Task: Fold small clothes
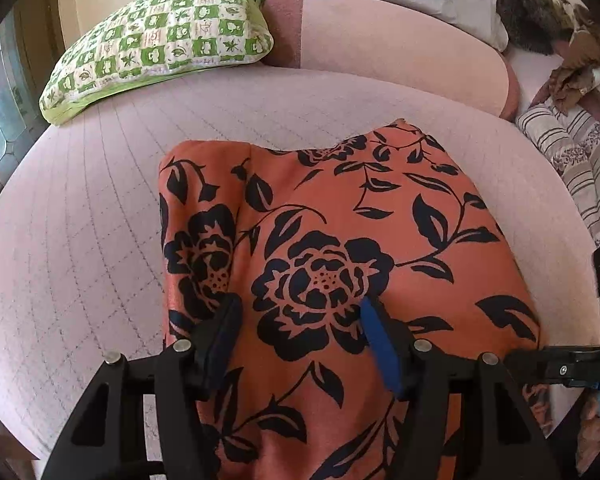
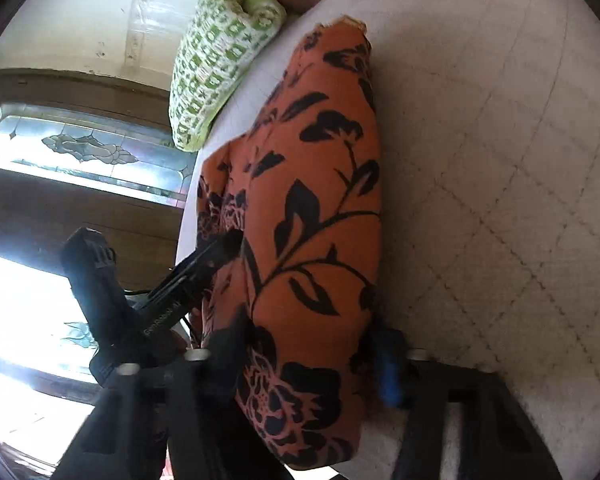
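Note:
An orange cloth with black flowers (image 1: 340, 208) lies folded on a pale pink quilted bed (image 1: 80, 220). My left gripper (image 1: 300, 316) stands open on the cloth's near part, a big black flower showing between its fingers. In the right wrist view the same cloth (image 2: 320, 160) runs away from me as a long folded strip. My right gripper (image 2: 312, 340) straddles the strip's near end, and the cloth fills the gap between its fingers; I do not see the pads pinching it. The left gripper (image 2: 228, 242) touches the strip's left edge there.
A green checked pillow (image 1: 160, 40) and a pink bolster (image 1: 380, 40) lie at the bed's far side. A striped cloth (image 1: 572, 160) and a brown heap (image 1: 572, 64) sit at the right. A stained-glass window (image 2: 84, 148) lies beyond the bed's left edge.

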